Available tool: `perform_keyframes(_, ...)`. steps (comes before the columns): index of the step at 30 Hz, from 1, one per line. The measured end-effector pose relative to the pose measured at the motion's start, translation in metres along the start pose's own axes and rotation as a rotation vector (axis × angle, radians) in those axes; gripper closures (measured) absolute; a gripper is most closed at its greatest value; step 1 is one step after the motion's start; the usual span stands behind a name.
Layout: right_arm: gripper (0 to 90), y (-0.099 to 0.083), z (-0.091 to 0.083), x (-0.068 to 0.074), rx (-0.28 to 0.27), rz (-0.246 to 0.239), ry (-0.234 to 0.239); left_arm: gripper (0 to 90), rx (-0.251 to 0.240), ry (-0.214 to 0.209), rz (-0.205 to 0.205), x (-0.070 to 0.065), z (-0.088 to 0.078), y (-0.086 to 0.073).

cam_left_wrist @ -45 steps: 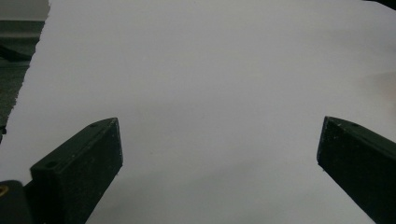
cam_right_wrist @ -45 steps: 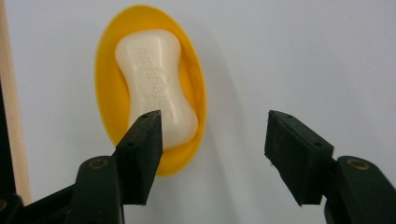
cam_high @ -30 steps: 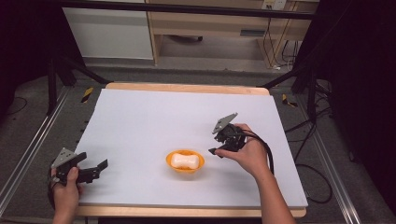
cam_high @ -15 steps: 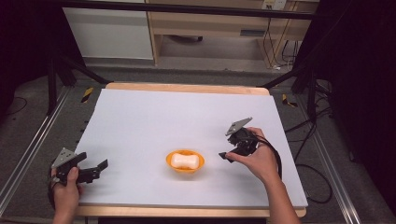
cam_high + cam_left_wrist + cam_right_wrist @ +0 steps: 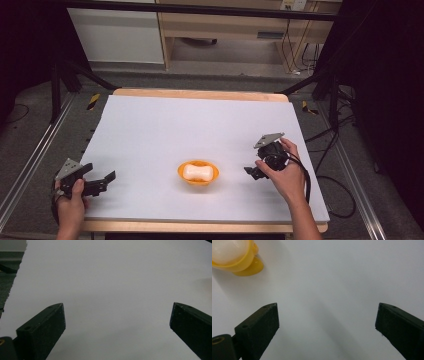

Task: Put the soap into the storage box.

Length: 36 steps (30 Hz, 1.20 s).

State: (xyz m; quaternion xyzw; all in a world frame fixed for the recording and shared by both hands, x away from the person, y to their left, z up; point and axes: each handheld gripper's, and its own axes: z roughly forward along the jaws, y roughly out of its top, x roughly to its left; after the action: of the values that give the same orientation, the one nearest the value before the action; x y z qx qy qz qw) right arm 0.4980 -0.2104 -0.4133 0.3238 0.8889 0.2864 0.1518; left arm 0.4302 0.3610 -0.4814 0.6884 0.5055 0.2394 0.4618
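An orange bowl [image 5: 198, 172] sits near the front middle of the white table, with a white bone-shaped object [image 5: 195, 172] lying in it. The bowl's rim [image 5: 235, 263] and its white content also show at the top left of the right gripper view. My right gripper [image 5: 251, 171] is held to the right of the bowl, apart from it, jaws open and empty [image 5: 327, 322]. At the table's front left corner my left gripper [image 5: 102, 181] rests low over the white surface, jaws wide open with nothing between them [image 5: 117, 322].
The white table top [image 5: 200, 125] has a wooden rim at back and front. The paper's left edge [image 5: 18, 277] shows in the left gripper view. Black cables [image 5: 320, 180] trail off the right side. Cabinets and a frame stand behind the table.
My right gripper has drawn back to the right, away from the bowl, and now sits lower. The left gripper has stayed in place.
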Motion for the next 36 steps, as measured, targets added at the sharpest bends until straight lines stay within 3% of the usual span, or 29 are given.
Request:
perform_keyframes(15, 5.8, -0.022, -0.007, -0.006, 0.016, 0.023, -0.035, 0.0, 0.000, 0.003, 0.001, 0.000, 0.000, 0.000)
perform_keyframes(18, 4.9, -0.032, -0.008, -0.008, 0.007, 0.026, 0.007, 0.0, -0.001, 0.004, 0.002, -0.001, 0.000, 0.000)
perform_keyframes(20, 6.1, -0.037, -0.010, -0.009, 0.001, 0.034, -0.026, 0.0, -0.002, 0.003, 0.001, -0.001, 0.000, 0.000)
perform_keyframes(36, 6.0, -0.068, -0.021, -0.017, -0.021, 0.079, -0.058, 0.0, -0.002, 0.006, 0.005, -0.001, 0.000, 0.000)
